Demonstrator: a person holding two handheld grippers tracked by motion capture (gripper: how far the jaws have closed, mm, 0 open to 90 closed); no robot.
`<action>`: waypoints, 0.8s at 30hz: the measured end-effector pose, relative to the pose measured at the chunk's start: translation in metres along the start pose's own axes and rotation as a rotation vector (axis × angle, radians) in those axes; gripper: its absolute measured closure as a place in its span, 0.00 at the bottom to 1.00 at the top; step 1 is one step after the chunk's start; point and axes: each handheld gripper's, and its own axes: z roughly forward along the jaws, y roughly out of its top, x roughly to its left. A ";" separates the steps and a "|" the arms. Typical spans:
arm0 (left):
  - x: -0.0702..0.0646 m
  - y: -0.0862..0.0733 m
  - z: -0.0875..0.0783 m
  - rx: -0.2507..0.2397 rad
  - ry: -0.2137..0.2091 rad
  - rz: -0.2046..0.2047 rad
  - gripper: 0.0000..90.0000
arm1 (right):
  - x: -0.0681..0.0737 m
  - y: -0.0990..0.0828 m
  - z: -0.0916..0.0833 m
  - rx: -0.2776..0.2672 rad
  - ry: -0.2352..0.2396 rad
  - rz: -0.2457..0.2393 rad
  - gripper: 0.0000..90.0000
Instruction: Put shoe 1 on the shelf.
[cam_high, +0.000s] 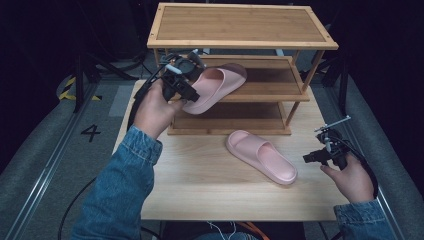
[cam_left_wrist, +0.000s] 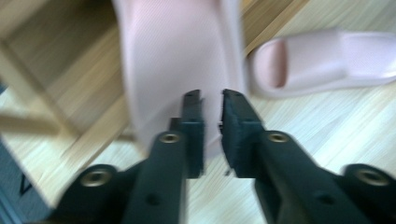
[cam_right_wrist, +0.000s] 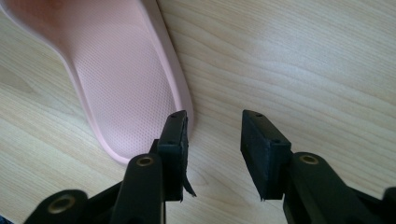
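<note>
Evidently, the work in hand is the stowing of a pair of pink slippers on the wooden shoe rack (cam_high: 320, 44) that fills the upper centre of the high view. My left gripper (cam_high: 183, 86), seen at the upper left of that view, has its jaws nearly together and pinched on the heel rim of the first slipper (cam_high: 216, 86); in the left gripper view the two black pads press a thin fold of pink material, though motion blur softens the contact. This slipper sits tilted, its toe end over the middle shelf (cam_high: 270, 80) of the rack and its heel overhanging the shelf's front edge toward my left hand (cam_high: 154, 111), so I judge it to be partly placed and not yet let go. The second slipper (cam_high: 261, 156) lies flat on the table (cam_high: 200, 185), sole down, just below the rack's bottom shelf in the centre of the high view, untouched. My right gripper (cam_high: 311, 157), at the right edge of that view, holds nothing: its jaws stand about half apart over bare tabletop, with the heel of the second slipper just beside the left-hand jaw at the upper left of the right gripper view. By my reckoning, roughly half the job is done; what is left is to seat and release the first slipper, then grasp and shelve the second.
</note>
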 end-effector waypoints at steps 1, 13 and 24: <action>0.009 -0.007 0.000 0.024 0.031 -0.033 0.94 | 0.001 0.001 0.001 -0.002 0.004 -0.001 0.69; 0.042 -0.026 0.027 0.094 0.033 -0.120 0.99 | 0.004 0.004 0.004 0.008 0.005 -0.013 0.69; 0.027 -0.022 0.028 0.070 0.001 -0.077 0.98 | 0.000 -0.002 0.001 0.010 -0.001 0.009 0.68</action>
